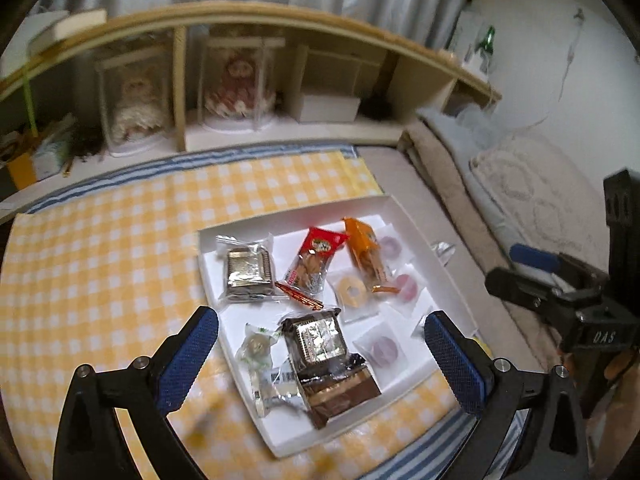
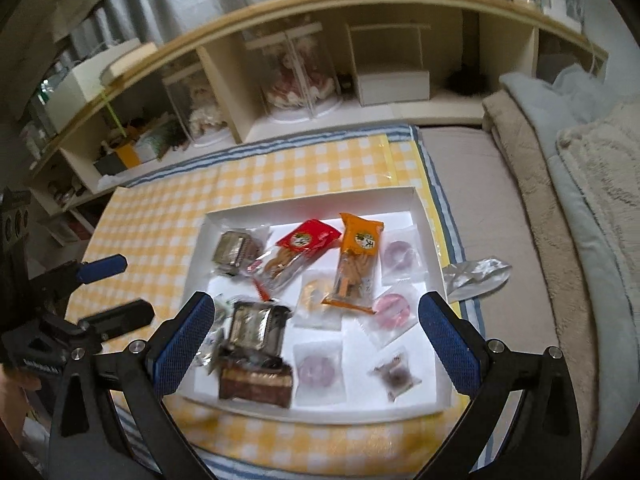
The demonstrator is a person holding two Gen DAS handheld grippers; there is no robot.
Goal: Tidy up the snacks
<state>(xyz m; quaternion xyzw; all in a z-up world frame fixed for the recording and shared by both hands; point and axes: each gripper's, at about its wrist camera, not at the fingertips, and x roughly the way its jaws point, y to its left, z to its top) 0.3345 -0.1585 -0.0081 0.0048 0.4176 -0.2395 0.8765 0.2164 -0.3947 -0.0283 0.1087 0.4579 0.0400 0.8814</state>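
Snacks gathered in white box, both grippers spread above it

Left gripper [image 1: 321, 354]: jaws spread wide, holding nothing, hovering over near end of white box [image 1: 416, 216]. Between blue pads [image 1: 188, 360], in left wrist view: foil-wrapped cake [image 1: 318, 340] lying on top of brown packet [image 1: 340, 390], round green-labelled sweet [image 1: 256, 346] just beside on left.

Right gripper [image 2: 316, 346]: jaws likewise spread wide, empty, over same box [image 2: 424, 208]. Seen from left wrist camera as dark frame [image 1: 560, 292] off right edge; left gripper seen in turn [image 2: 100, 292] at left edge of right wrist view.

Farther in, from right wrist view:
- orange stick-snack bag [image 2: 354, 264], long axis running away from camera, orange header end pointing toward shelf
- red stick-snack bag [image 2: 294, 256], long axis slanted, red header end pointing far and right, touching orange bag's left side near top
- second foil cake [image 2: 236, 252] in far left corner
- yellow ring sweet [image 2: 316, 296] in clear wrapper, partly under orange bag
- pink and purple ring sweets [image 2: 394, 306] in clear wrappers along right side and near middle
- small dark sweet [image 2: 396, 372] in near right corner

Outside box: crumpled silver wrapper [image 2: 476, 274] on bed just right of box, apart from it. Box resting on yellow checked cloth [image 2: 168, 216]. Beyond: wooden shelf [image 2: 360, 0] with dolls in clear cases, folded blankets [image 2: 560, 168] to right.
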